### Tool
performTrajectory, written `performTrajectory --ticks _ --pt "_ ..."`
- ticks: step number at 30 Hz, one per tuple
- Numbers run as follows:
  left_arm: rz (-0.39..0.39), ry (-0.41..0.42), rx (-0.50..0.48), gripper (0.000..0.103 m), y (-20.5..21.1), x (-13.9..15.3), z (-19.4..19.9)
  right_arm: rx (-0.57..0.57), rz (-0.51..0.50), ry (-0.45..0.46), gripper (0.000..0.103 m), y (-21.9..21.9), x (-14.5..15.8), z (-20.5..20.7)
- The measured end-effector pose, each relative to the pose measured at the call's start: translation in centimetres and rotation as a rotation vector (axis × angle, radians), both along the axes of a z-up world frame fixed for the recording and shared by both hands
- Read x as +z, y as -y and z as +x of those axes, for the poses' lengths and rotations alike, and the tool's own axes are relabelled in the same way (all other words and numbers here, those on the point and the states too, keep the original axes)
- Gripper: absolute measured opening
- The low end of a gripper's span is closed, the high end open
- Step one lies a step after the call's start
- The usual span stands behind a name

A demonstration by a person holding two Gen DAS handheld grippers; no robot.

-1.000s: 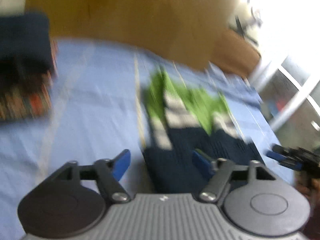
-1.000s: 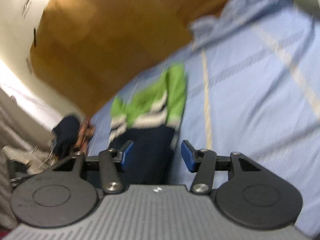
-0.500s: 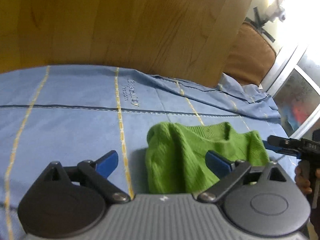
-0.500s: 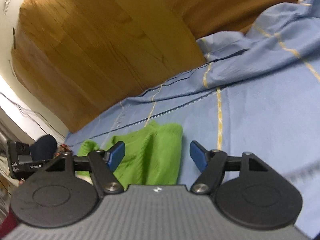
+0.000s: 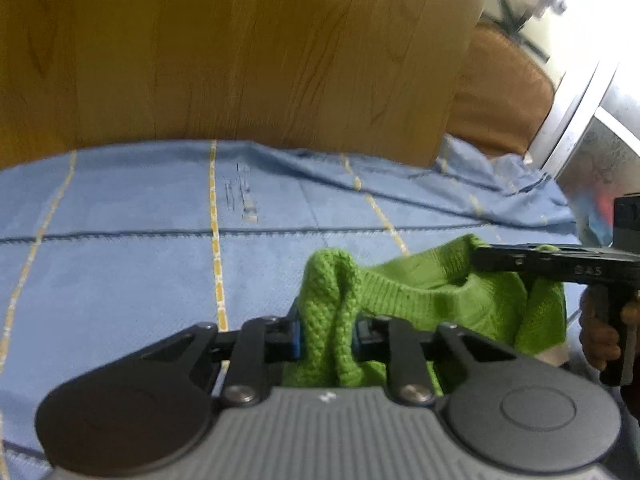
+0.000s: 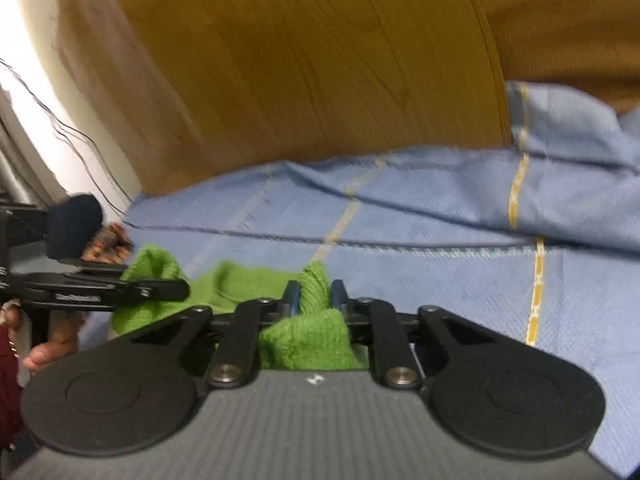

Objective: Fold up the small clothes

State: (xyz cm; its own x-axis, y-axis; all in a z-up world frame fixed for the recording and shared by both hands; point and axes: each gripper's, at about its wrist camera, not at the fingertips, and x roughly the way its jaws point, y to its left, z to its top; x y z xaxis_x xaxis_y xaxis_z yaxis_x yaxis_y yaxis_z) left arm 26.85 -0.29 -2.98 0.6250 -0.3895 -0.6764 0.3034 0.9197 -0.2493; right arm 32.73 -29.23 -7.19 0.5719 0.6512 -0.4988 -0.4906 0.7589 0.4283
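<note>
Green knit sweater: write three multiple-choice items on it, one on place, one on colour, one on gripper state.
1. The green knit sweater lies on:
A. a blue bedsheet
B. a bare wooden floor
C. a white towel

2. The sheet's lengthwise stripes are:
A. red
B. yellow
C. black

3. The left gripper and right gripper are:
A. both open
B. one open
C. both shut on the sweater

Answers:
1 A, blue bedsheet spreads under the knit.
2 B, yellow lines cross the sheet.
3 C, in each wrist view, green knit is pinched between the blue pads.
</note>
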Motion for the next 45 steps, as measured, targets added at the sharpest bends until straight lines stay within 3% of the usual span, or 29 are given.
performTrajectory --ticks 5,10,15,18,21,23,24,25,28,29,32,36,39,42,44,45 --pt "-0.056 0.101 -0.005 0.018 -0.7 3.8 -4.4 0.022 0.035 0.115 0.016 0.1 5.1 -5.8" --pt "-0.104 0.222 -0.036 0.018 -1.3 6.5 -12.3 0.099 -0.01 0.24 0.015 -0.6 9.3 -14.7" --pt "-0.12 0.292 -0.078 0.019 -2.3 6.1 -21.8 0.159 -0.052 0.312 0.015 -0.8 10.1 -24.6" --pt "-0.119 0.289 -0.102 0.02 -2.7 4.2 -26.3 0.187 -0.083 0.308 0.015 -1.0 8.5 -30.0" --pt "-0.085 0.257 -0.117 0.029 -2.4 1.8 -29.0 0.211 -0.165 0.302 0.016 -1.5 5.3 -33.5" --pt "-0.078 0.233 -0.123 0.048 -2.4 0.5 -30.0 0.194 -0.246 0.278 0.017 -1.9 2.8 -34.0" --pt "-0.078 0.232 -0.121 0.052 -2.5 0.3 -30.4 0.194 -0.269 0.283 0.018 -2.0 1.7 -34.2" --pt "-0.085 0.23 -0.127 0.062 -2.7 0.5 -30.8 0.182 -0.247 0.299 0.02 -1.7 1.2 -34.3" --pt "-0.109 0.287 -0.117 0.095 -4.4 1.8 -32.4 0.212 -0.181 0.262 0.042 -0.8 2.3 -34.7" --pt "-0.116 0.318 -0.099 0.096 -5.3 2.3 -32.9 0.228 -0.165 0.273 0.048 -0.5 2.7 -34.7" --pt "-0.187 0.355 -0.044 0.097 -7.8 3.8 -33.5 0.265 -0.131 0.308 0.048 0.6 4.2 -36.1" --pt "-0.29 0.315 0.009 0.097 -8.7 4.5 -31.0 0.224 -0.012 0.328 0.048 0.6 5.5 -35.3" --pt "-0.269 0.227 0.04 0.096 -7.5 4.0 -27.2 0.229 0.018 0.329 0.048 -2.0 6.0 -33.7" --pt "-0.245 0.114 0.049 0.09 -6.5 2.7 -23.0 0.312 -0.015 0.339 0.049 -6.0 5.8 -32.4" --pt "-0.268 -0.001 0.021 0.076 -6.0 1.3 -20.2 0.383 -0.096 0.301 0.048 -8.3 4.6 -32.2" --pt "-0.269 -0.057 0.01 0.069 -5.7 0.6 -18.9 0.435 -0.161 0.237 0.047 -9.5 3.6 -31.9"
